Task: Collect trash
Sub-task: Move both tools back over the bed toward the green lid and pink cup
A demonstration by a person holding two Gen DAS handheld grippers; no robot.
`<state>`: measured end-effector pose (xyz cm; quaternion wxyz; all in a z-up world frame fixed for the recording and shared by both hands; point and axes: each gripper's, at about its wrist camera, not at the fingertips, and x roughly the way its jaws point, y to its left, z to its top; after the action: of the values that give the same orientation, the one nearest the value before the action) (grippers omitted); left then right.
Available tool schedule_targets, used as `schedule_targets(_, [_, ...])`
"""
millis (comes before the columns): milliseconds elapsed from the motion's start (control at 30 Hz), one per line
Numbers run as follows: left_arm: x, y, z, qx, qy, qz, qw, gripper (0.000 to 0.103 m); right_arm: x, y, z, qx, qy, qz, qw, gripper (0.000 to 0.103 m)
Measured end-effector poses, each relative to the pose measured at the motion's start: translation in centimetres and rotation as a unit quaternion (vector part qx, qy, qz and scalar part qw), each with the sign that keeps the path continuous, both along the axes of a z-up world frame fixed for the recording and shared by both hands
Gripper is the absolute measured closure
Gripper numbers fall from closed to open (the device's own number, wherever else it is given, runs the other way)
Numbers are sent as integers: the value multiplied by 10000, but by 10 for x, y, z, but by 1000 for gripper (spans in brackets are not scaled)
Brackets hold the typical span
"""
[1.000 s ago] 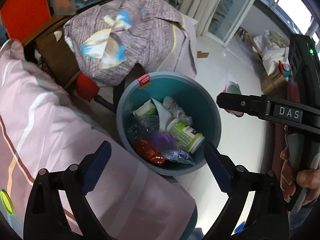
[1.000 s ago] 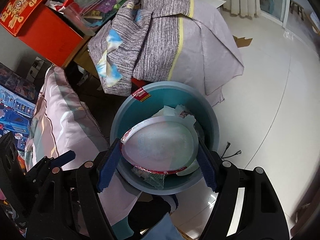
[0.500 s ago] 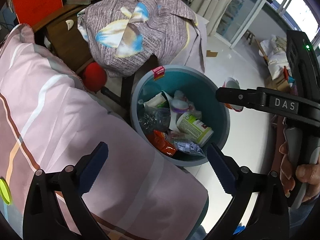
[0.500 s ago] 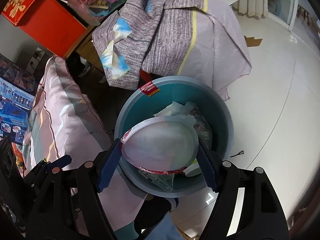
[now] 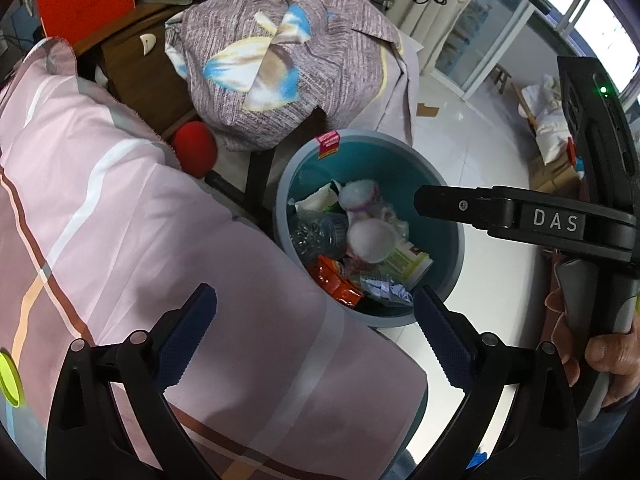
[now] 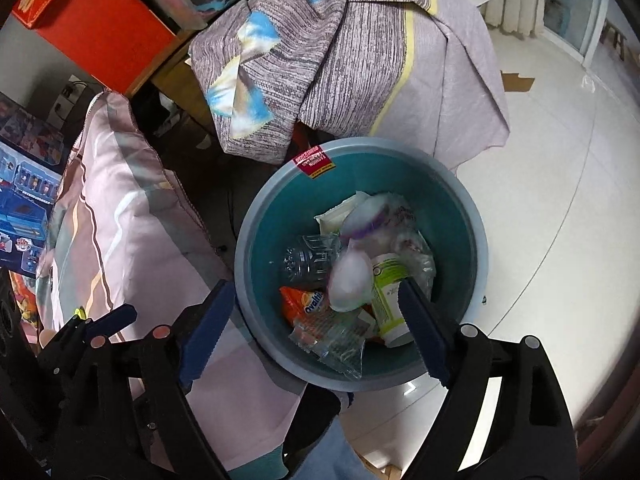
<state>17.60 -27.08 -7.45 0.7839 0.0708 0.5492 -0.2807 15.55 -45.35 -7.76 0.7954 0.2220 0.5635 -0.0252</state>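
White lid (image 6: 349, 280) lies in the teal bin (image 6: 476, 240), on top of the other trash. It is tilted on edge; in the right wrist view its long axis runs roughly up-down, pale face toward the camera. In the left wrist view the lid (image 5: 370, 240) shows as a near-round disc beside a clear bottle (image 5: 318, 234) and a green-labelled tub (image 5: 408, 260).

Right gripper (image 6: 316, 330) points steeply down over the bin's near rim. Jaws are opening, set wide, nothing pressed between the pads; lid is free below them.

Left gripper (image 5: 316, 320) also points steeply down, over a pink pillow (image 5: 120, 220) edge and the bin (image 5: 452, 216). Jaws spread wide, empty. A hand (image 5: 600, 356) grips the right gripper's handle at the right edge.
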Motion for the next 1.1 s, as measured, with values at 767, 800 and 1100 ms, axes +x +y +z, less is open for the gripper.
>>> schedule_targets(767, [-12, 42, 18, -166, -67, 292, 9994, 4, -12, 31, 12, -151, 266, -7, 9995, 18])
schedule_targets(800, [-14, 47, 19, -144, -96, 343, 9993, 4, -12, 34, 14, -159, 257, 4, 9995, 18])
schedule_targets(1100, [-21, 127, 25, -74, -238, 1119, 9934, 4, 1, 112, 22, -53, 213, 695, 9973, 18])
